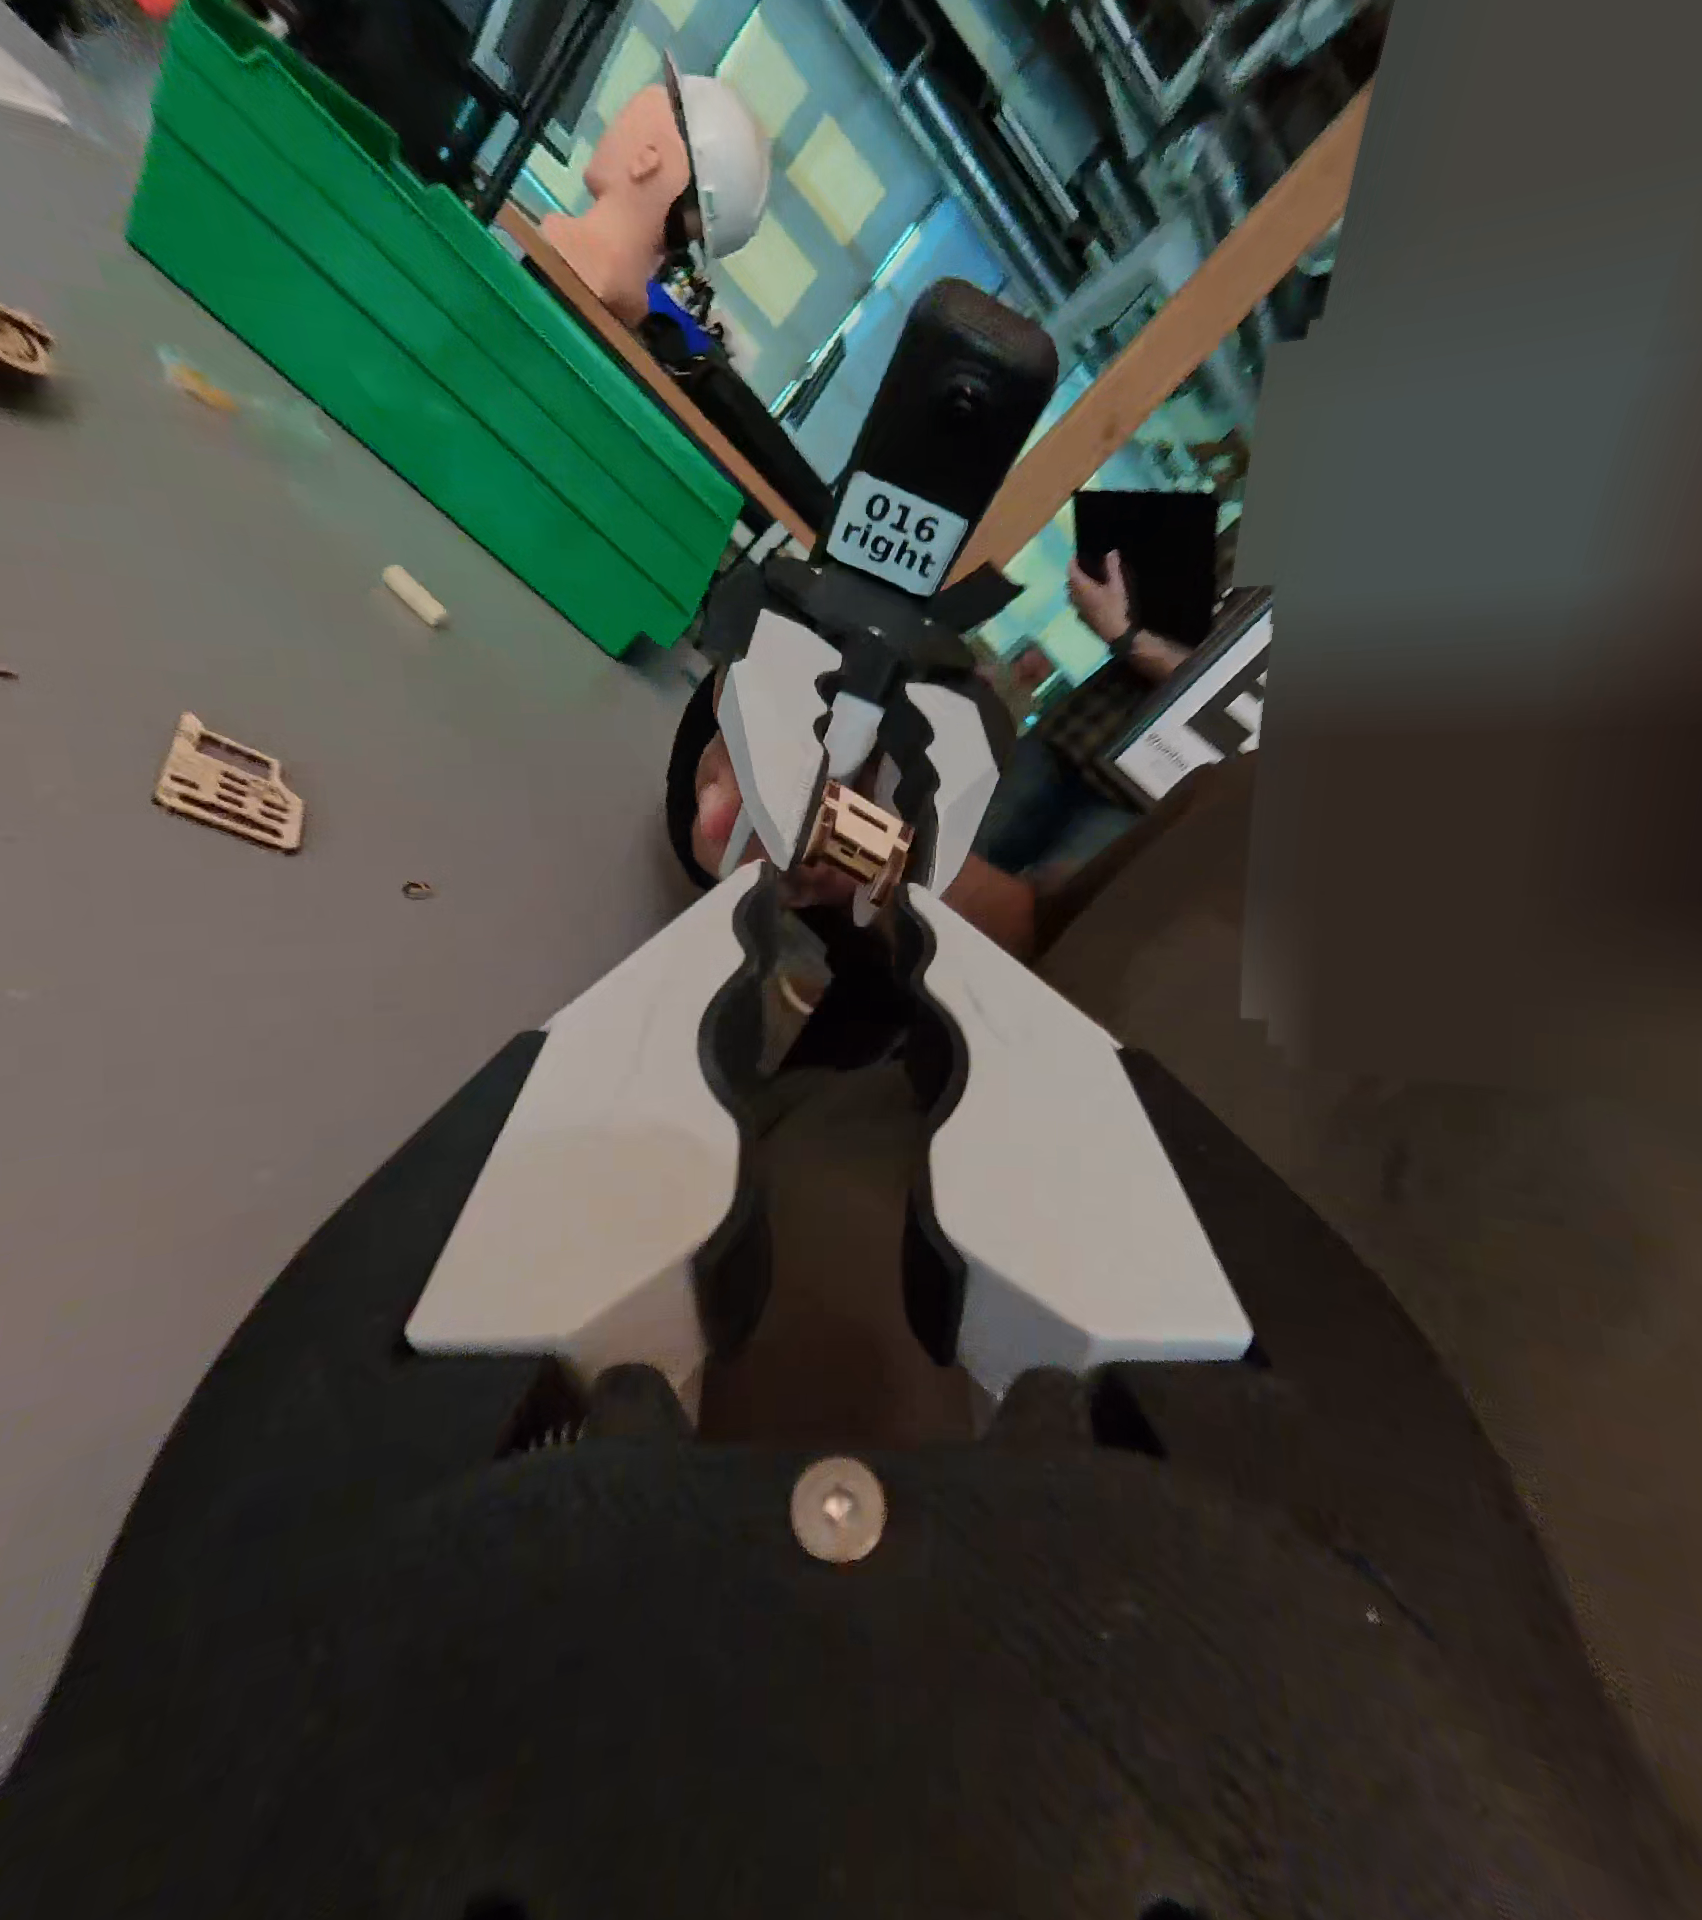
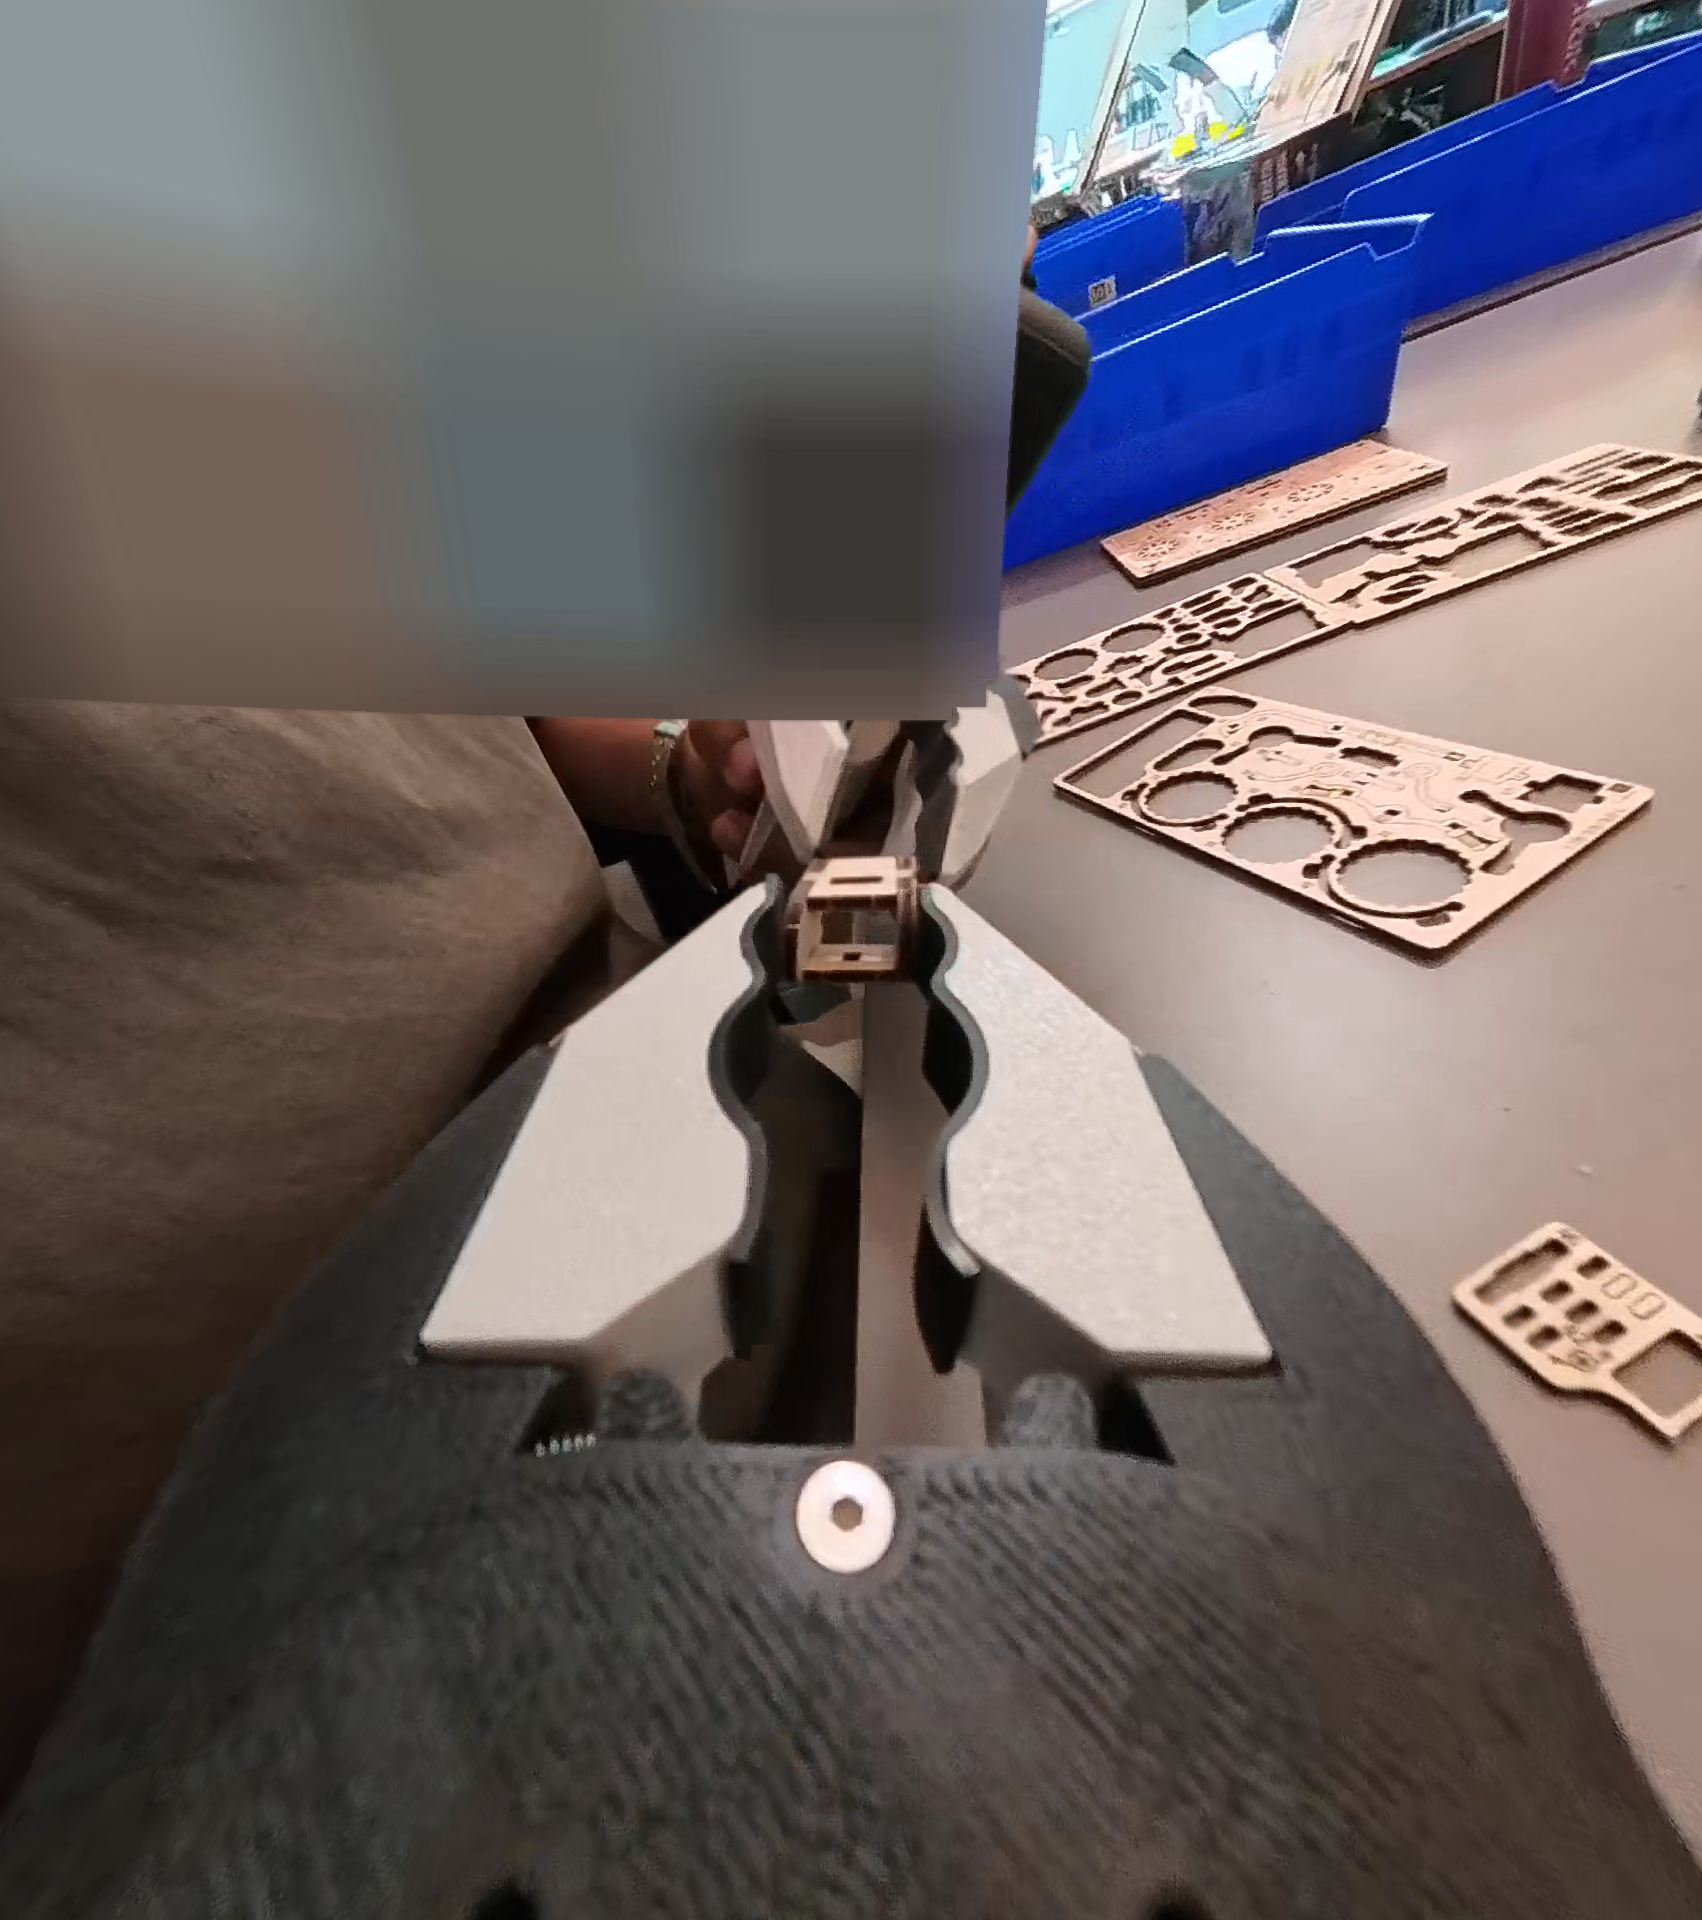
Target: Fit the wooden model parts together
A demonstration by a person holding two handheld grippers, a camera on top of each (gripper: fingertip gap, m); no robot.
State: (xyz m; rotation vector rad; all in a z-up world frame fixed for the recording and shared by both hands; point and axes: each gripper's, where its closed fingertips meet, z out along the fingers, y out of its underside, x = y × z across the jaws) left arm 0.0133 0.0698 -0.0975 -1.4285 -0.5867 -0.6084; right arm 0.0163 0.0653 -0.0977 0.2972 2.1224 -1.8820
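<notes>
Wooden box part, right tool clamping

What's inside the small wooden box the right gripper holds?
The box looks hollow through its open frame: only slotted walls show, nothing loose inside. The right gripper covers its sides, and its far end is hidden.

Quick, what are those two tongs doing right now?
Left tongs: nearly closed, tips at the small boxy wooden model piece; grip unclear.
Right tongs: closed on that piece.
</notes>
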